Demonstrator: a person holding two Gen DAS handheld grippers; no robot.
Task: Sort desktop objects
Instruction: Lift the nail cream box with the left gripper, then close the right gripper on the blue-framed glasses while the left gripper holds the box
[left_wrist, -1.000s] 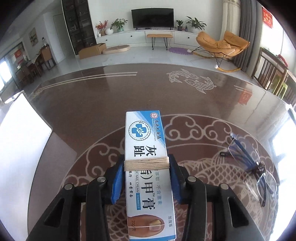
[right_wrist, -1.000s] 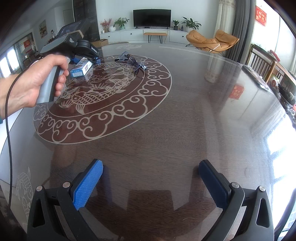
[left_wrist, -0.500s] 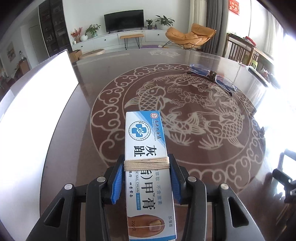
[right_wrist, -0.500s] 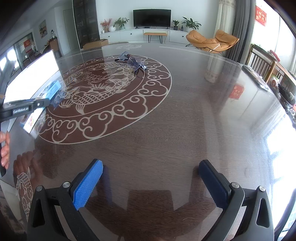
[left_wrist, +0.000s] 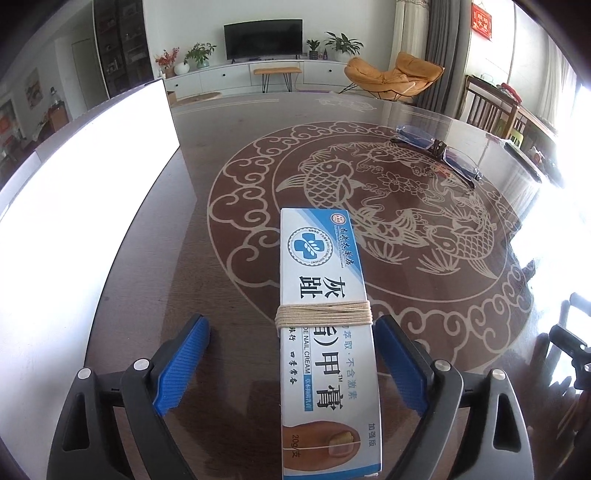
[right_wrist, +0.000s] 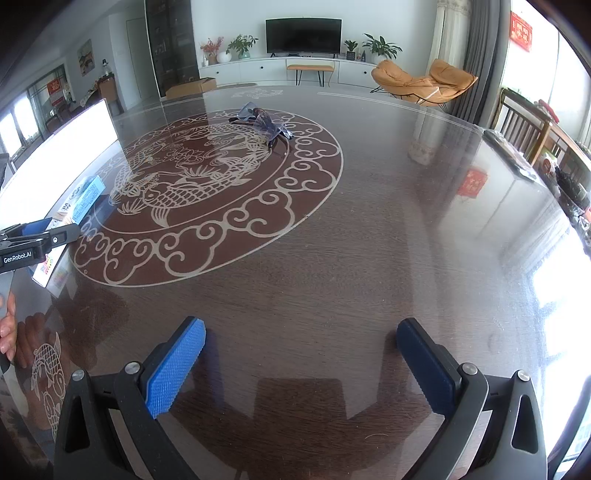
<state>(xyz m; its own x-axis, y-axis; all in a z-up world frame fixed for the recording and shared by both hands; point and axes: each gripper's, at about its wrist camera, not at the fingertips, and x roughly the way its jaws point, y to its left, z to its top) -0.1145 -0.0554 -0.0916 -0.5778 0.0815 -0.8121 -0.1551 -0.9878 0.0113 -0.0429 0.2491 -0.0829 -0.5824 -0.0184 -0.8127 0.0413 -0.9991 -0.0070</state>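
Observation:
A white and blue nail cream box (left_wrist: 325, 325) tied with string lies on the dark table, between the blue pads of my left gripper (left_wrist: 291, 350), which is open; the box rests against the right pad. The box also shows at the far left in the right wrist view (right_wrist: 83, 199), with the left gripper (right_wrist: 44, 236) there. A pair of glasses (left_wrist: 439, 151) lies on the table's far right; in the right wrist view the glasses (right_wrist: 264, 123) lie far ahead. My right gripper (right_wrist: 301, 358) is open and empty above the table.
A bright white board (left_wrist: 74, 206) lies along the table's left side, beside the box. The table (right_wrist: 369, 240) has a round fish pattern. Chairs (left_wrist: 487, 110) stand past the far right edge.
My left gripper has opened and let go of the box, which now lies on the table near the white board. The right gripper has not moved.

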